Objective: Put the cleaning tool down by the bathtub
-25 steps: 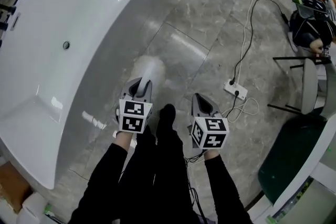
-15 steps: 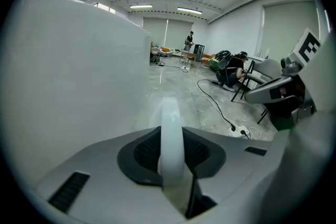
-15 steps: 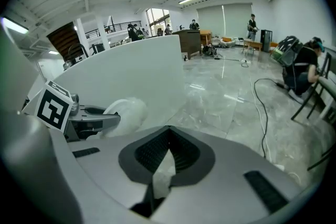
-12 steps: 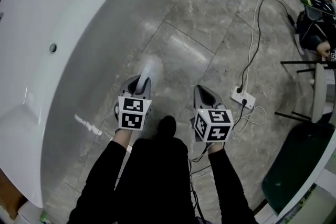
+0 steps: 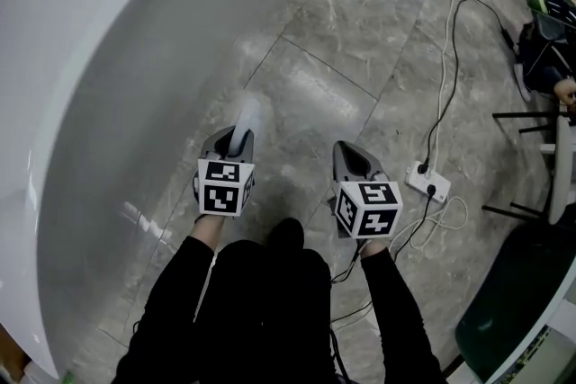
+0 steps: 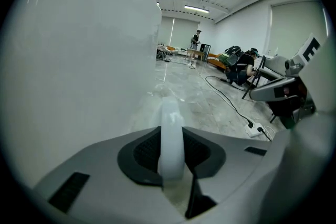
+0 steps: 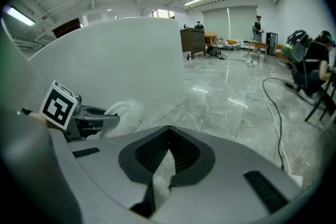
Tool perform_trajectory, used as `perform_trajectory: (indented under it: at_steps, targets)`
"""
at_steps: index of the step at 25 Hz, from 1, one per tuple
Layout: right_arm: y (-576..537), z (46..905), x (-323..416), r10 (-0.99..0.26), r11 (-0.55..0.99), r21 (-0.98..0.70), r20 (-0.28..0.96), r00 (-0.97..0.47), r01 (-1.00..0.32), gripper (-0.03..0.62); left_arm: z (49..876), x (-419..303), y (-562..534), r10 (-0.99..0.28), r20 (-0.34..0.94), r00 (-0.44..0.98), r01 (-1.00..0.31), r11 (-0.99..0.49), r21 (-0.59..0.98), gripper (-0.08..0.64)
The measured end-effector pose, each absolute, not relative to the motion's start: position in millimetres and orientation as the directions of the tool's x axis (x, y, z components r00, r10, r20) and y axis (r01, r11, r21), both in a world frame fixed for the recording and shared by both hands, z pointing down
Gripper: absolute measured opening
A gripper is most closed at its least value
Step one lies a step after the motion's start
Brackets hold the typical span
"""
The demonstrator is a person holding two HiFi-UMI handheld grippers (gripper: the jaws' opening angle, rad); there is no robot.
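Observation:
My left gripper (image 5: pixel 232 139) is shut on the white handle of the cleaning tool (image 5: pixel 247 114). The tool's pale fluffy head points forward over the grey floor, close beside the outer wall of the white bathtub (image 5: pixel 108 58). In the left gripper view the handle (image 6: pixel 170 136) stands upright, pinched between the jaws, with the tub wall (image 6: pixel 79 50) filling the left. My right gripper (image 5: pixel 353 156) hangs level with the left, shut and empty. The right gripper view shows its jaws (image 7: pixel 167 152) closed and, at left, the left gripper (image 7: pixel 105 120) with the tool's head (image 7: pixel 128 112).
A white power strip (image 5: pixel 426 182) with a black cable (image 5: pixel 447 67) lies on the marble floor to the right. A chair (image 5: pixel 549 148) and a dark green seat (image 5: pixel 517 301) stand at the right edge. The person's black-clad legs and shoe (image 5: pixel 286 234) are between the grippers.
The head view has slid along the tub, so its drain and inner basin have left the picture. Both grippers keep their places; the tool's head now looks narrower.

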State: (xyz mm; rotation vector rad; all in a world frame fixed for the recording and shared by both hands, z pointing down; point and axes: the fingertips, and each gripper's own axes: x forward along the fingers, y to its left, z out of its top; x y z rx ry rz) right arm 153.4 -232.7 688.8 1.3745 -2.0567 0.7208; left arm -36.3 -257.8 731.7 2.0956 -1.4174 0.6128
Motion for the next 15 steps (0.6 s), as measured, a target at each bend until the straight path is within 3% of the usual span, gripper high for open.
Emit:
perform_trajectory:
  at_steps: [15]
  targets:
    - [-264.9, 773.4, 152.1, -0.634, 0.333, -0.162, 0.691, -0.347, -0.929, 0.0, 812.9, -35.5, -294.5, -0.695, 0.645, 0.317, -0.942, -0.308, 0.13, 0.095]
